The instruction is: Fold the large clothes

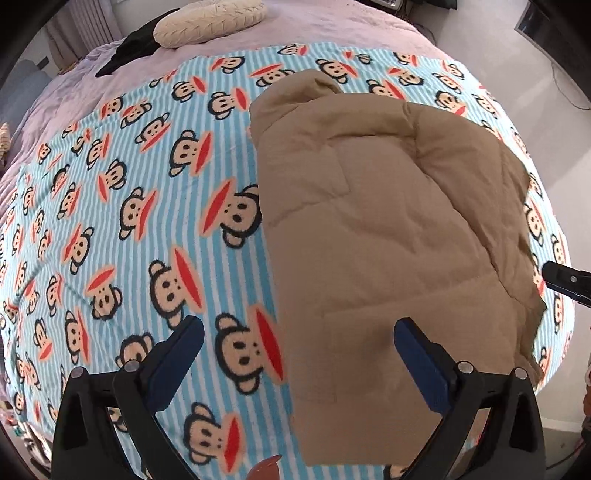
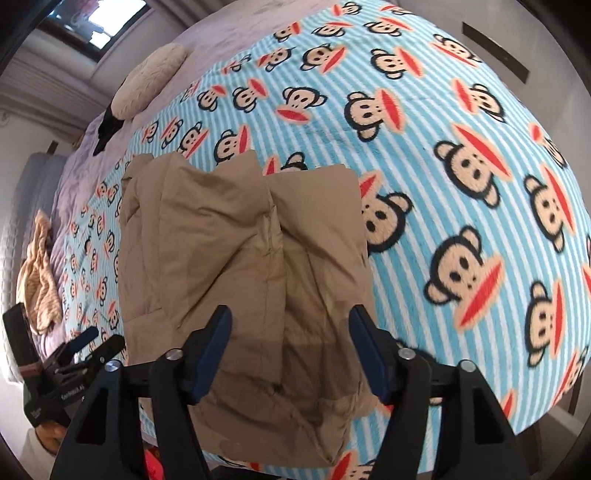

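A tan padded jacket (image 1: pixel 388 236) lies folded on a blue striped monkey-print blanket (image 1: pixel 129 221); it also shows in the right wrist view (image 2: pixel 229 258). My left gripper (image 1: pixel 299 330) is open and empty, hovering over the jacket's near left edge. My right gripper (image 2: pixel 290 319) is open and empty, above the jacket's near end. The right gripper's tip (image 1: pixel 565 282) shows at the far right of the left wrist view. The left gripper (image 2: pixel 92 345) shows at the lower left of the right wrist view.
The blanket (image 2: pixel 461 147) covers a lilac bedspread (image 1: pixel 314 26). A cream pillow (image 1: pixel 210 22) and a black garment (image 1: pixel 129 48) lie at the far end. A beige striped cloth (image 2: pixel 37 273) lies at the bed's left side. The floor (image 1: pixel 561 129) lies beyond the right edge.
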